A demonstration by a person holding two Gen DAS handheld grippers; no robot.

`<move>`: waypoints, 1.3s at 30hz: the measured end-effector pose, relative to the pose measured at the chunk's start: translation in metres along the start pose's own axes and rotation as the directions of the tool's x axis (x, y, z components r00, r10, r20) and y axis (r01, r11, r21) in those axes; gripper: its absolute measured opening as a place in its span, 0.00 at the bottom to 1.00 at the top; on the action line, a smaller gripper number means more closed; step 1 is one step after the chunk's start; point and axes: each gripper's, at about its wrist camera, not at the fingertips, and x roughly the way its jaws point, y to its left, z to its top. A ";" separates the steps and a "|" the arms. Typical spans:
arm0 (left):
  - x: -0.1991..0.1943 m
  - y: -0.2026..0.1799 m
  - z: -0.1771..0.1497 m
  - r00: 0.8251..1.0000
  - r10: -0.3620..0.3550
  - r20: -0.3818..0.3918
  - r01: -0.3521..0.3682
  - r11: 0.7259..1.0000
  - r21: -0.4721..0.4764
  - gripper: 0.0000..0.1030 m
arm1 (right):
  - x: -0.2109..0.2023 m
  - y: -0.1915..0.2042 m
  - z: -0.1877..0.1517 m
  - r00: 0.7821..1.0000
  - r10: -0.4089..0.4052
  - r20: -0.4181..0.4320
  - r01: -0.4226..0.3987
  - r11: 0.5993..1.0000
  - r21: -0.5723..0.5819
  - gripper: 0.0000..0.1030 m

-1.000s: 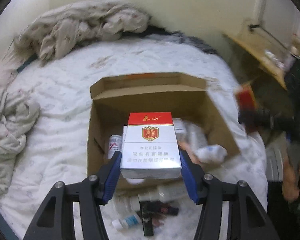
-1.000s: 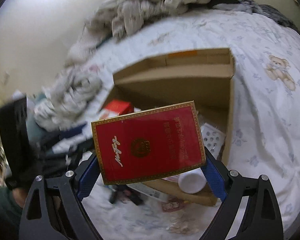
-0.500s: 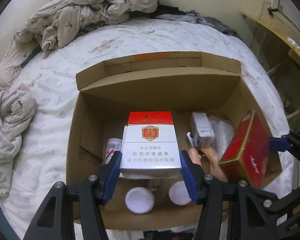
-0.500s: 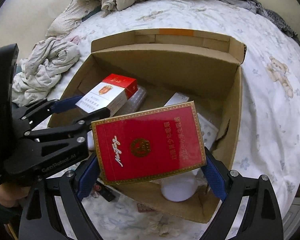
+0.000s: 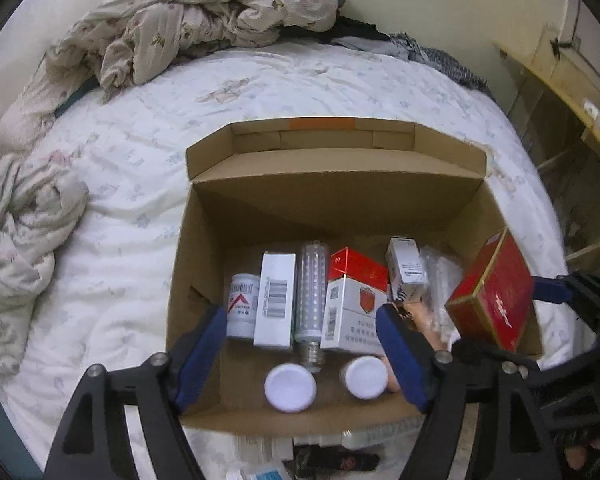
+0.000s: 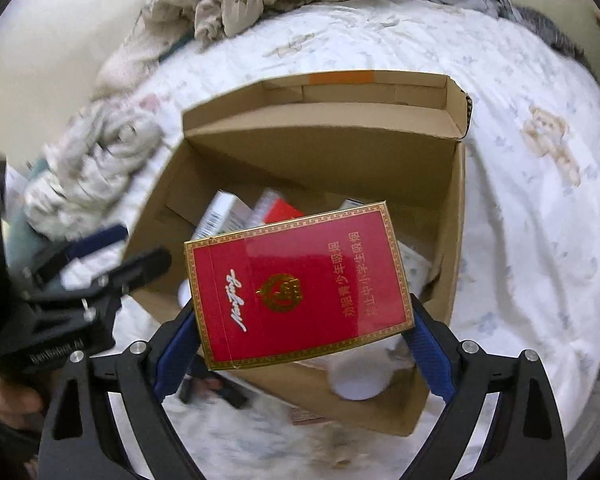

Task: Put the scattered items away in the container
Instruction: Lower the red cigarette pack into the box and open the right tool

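Note:
An open cardboard box (image 5: 204, 248) sits on the bed. My left gripper (image 5: 304, 348) is open and empty above its near edge. The white-and-red cigarette pack (image 5: 354, 308) lies inside the box among a white bottle (image 5: 242, 306), a white carton (image 5: 276, 304) and an LED corn bulb (image 5: 310, 300). My right gripper (image 6: 300, 344) is shut on a red cigarette carton (image 6: 296, 288) and holds it above the box's (image 6: 456, 208) right side. The carton also shows in the left wrist view (image 5: 492, 300).
Two white round lids (image 5: 290, 388) lie at the box's near side. Small items (image 5: 332, 460) lie on the white bedsheet in front of the box. Crumpled bedding (image 5: 188, 28) sits at the back and a cloth heap (image 5: 20, 248) on the left. A wooden shelf (image 5: 572, 80) stands at the right.
My left gripper opened and the white-and-red cigarette pack dropped into the box. My right gripper pulled back slightly with the red carton still held.

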 end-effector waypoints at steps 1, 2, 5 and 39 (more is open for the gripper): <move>-0.004 0.003 -0.002 1.000 -0.007 -0.001 0.007 1.000 -0.010 0.75 | -0.003 -0.001 0.001 1.000 0.025 0.009 -0.025 1.000 0.016 0.92; -0.009 0.005 -0.004 1.000 -0.011 0.000 0.011 1.000 -0.017 0.75 | -0.006 -0.003 0.001 0.999 0.051 0.019 -0.052 0.998 0.030 0.92; -0.023 0.011 -0.015 1.000 -0.026 -0.002 0.026 0.999 -0.025 0.75 | -0.019 -0.004 0.003 0.991 0.106 0.082 -0.111 0.992 0.052 0.92; -0.060 0.071 -0.142 0.999 -0.042 -0.010 0.041 0.997 -0.066 0.75 | -0.028 -0.008 -0.023 0.972 0.142 0.186 -0.160 0.983 0.091 0.93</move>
